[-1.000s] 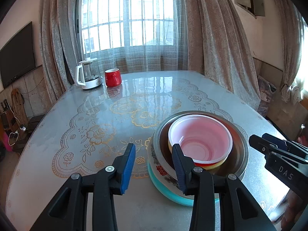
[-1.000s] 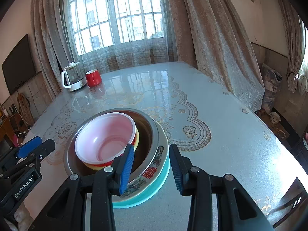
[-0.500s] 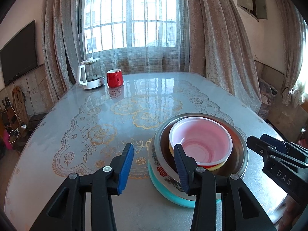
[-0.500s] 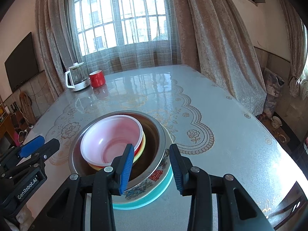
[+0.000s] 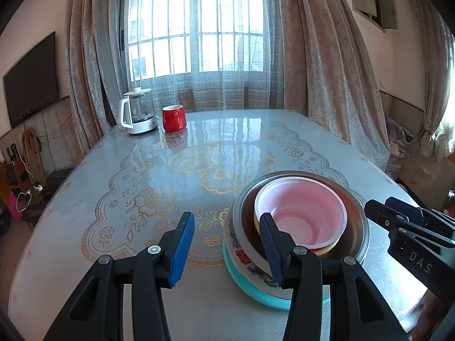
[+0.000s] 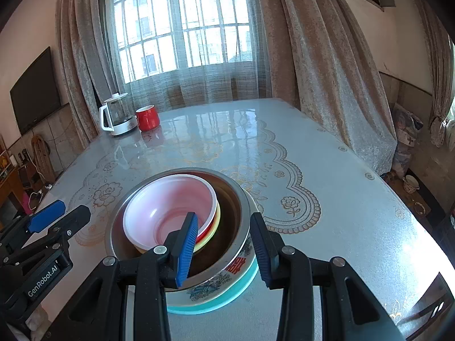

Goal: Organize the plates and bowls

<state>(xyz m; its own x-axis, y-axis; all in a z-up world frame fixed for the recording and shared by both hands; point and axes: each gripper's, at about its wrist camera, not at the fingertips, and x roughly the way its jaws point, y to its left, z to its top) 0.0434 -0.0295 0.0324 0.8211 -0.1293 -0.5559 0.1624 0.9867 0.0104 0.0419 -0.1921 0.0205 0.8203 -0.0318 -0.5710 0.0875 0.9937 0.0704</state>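
Stack (image 6: 182,244) on counter (image 6: 327,187), pink bowl (image 6: 170,210) topmost. My right fingers (image 6: 224,247) wide open, empty, straddling its 5 o'clock rim. Left fingers (image 5: 227,247) open, empty, straddling 8 o'clock rim. Right nearer, I judge.

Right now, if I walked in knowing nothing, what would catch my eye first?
Probably the nested stack near the table's front edge: a pink bowl sitting inside a metal basin, on a flowered plate. Two sets of black tongs with blue pads flank it, the left tongs and the right tongs, both open. Far back by the window stand a red mug and a glass kettle.
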